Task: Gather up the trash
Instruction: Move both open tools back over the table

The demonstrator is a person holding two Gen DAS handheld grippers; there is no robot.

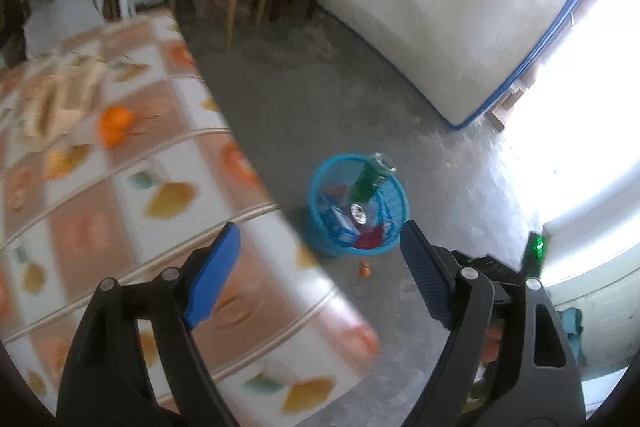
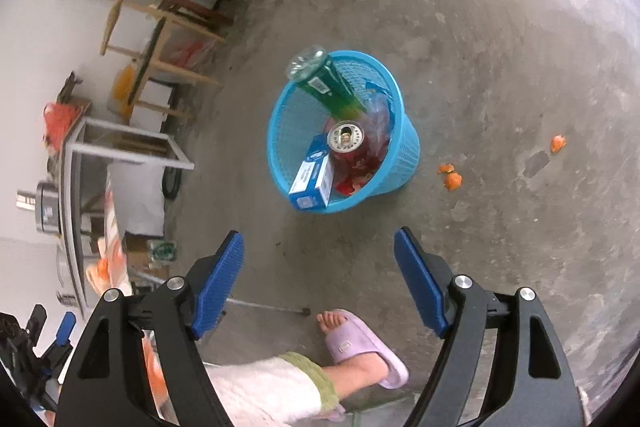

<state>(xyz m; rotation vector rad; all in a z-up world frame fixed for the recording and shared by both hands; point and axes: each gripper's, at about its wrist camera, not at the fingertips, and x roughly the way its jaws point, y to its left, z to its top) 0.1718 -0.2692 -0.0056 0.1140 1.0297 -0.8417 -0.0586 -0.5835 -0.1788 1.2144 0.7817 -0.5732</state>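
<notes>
two grippers, both spread wide and holding nothing, above a blue mesh basket [image 2: 404,155] on the concrete floor [image 2: 500,27]

left gripper [image 1: 320,267]: blue pads far apart, touching nothing, over the edge of a fruit-print table [image 1: 132,187]; right gripper [image 2: 319,277]: pads equally wide, empty, basket ahead between them; basket holds a green bottle [image 2: 328,85] leaning out over the rim, a red can [image 2: 346,141] upright, a blue carton [image 2: 312,177]; orange peel scraps [image 2: 452,179] lie on the floor beside the basket, apart from it.
</notes>
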